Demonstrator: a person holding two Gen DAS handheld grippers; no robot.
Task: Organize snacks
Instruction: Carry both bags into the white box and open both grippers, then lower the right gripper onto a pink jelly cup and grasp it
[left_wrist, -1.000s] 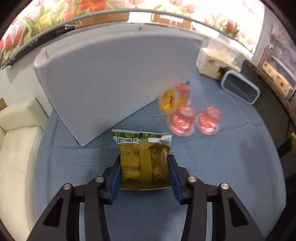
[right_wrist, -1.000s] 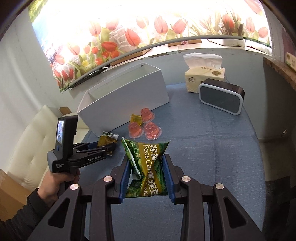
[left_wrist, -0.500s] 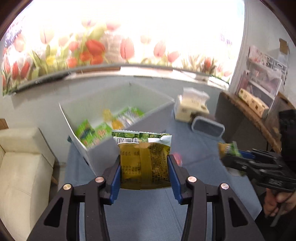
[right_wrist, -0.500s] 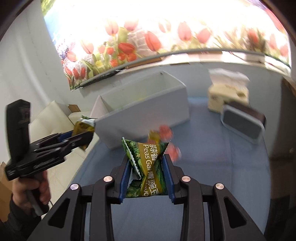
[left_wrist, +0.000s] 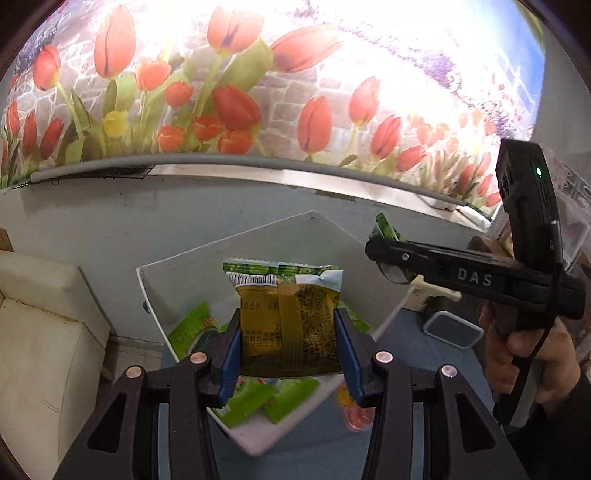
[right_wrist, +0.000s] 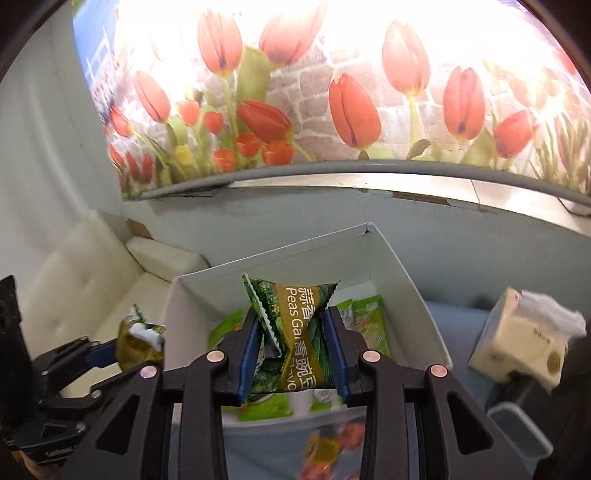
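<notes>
We are over the white box, open side up, with both packets ready to go in. The box sits on the blue table against the grey wall, and green packets already lie on its floor. What the next move turns on: the box lies ahead of and below both grippers, its long axis running away from us toward the far corner, so each packet hangs above the opening, not beside it.

The left gripper pinches the yellow packet across its width, the barcode end pointing forward over the box's near left part. The right gripper pinches the green peas packet at its crumpled middle, above the middle of the box. Neither packet touches the box or the snacks inside.

We judge both hands about equally near; letting go should drop each packet inside. Jelly cups wait on the table at the box's near side, blurred.
</notes>
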